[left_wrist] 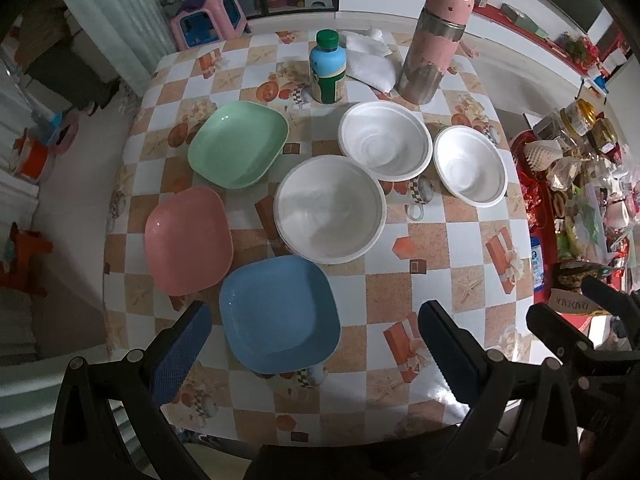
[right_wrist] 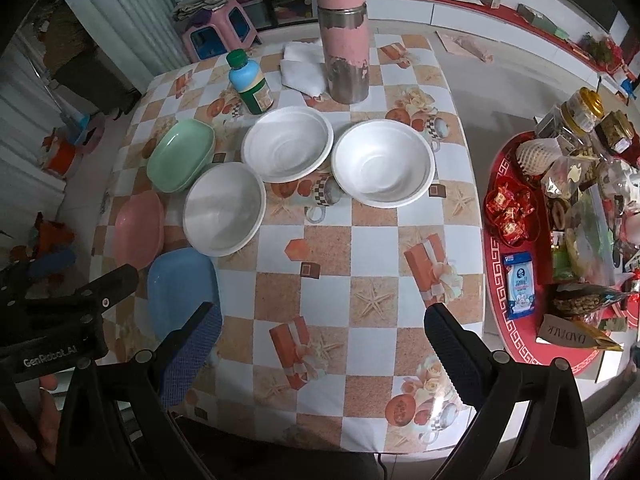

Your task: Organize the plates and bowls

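1. The left gripper [left_wrist: 316, 356] hung open and empty over the near edge of the checked-oilcloth worktop [left_wrist: 432, 240], its jaws spread either side of the blue plate; the right gripper [right_wrist: 324, 348] was likewise open and held nothing, over bare cloth.

2. Furthest left lay the pink square plastic plate [left_wrist: 188, 240], with the green square plastic plate [left_wrist: 238, 144] behind it and the blue square plastic plate [left_wrist: 280, 314] nearest the left gripper. The three sat close together without clearly overlapping. They looked light, stiff and glossy, so probably slippery; a pinch across the raised rim seemed the likeliest hold, as the flat middle offers nothing to grip.

3. Next came the nearest white foam bowl [left_wrist: 331, 209], just beside the green and blue plates.

4. Behind it stood the middle white foam bowl [left_wrist: 386, 140], the two rims touching or nearly so.

5. Furthest right was the smaller-looking white foam bowl [left_wrist: 471, 165], just apart from the middle one. All three bowls appeared very light and soft-walled; a hard squeeze could dent or crack the rim, so a gentle grip on the lip seemed wise, and they might slide on the cloth.

6. At the back stood a green-capped bottle [left_wrist: 328, 68] and a worn pink-and-steel flask [left_wrist: 434, 40].
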A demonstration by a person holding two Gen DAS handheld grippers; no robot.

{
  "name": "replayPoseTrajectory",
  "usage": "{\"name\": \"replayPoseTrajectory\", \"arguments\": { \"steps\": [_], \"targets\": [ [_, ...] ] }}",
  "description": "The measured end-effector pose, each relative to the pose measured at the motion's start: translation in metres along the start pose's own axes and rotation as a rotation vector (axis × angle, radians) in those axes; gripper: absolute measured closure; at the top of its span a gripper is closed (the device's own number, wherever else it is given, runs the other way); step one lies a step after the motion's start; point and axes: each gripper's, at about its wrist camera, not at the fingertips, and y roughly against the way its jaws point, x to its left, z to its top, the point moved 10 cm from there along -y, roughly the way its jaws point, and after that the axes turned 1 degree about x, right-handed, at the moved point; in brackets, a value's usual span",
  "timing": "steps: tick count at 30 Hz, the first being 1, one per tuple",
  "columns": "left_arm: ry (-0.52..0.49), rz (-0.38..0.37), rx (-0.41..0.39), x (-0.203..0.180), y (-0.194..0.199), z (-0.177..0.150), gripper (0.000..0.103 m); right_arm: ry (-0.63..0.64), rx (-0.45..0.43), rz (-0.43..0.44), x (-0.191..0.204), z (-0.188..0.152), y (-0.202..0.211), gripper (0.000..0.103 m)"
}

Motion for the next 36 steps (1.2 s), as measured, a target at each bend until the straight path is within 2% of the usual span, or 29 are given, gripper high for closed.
{"name": "replayPoseTrajectory", "arguments": {
  "steps": [11,36],
  "targets": [
    [-0.004,0.001,0.012,-0.006,-0.007,0.004,0.001,-0.02,-0.004,0.018,-0.013,0.004,0.001,0.001],
    [-0.066,-0.006,0.006,-0.001,-0.007,0.015,0.005,-0.039,-0.007,0.01,0.006,0.008,-0.001,0.001]
  ]
}}
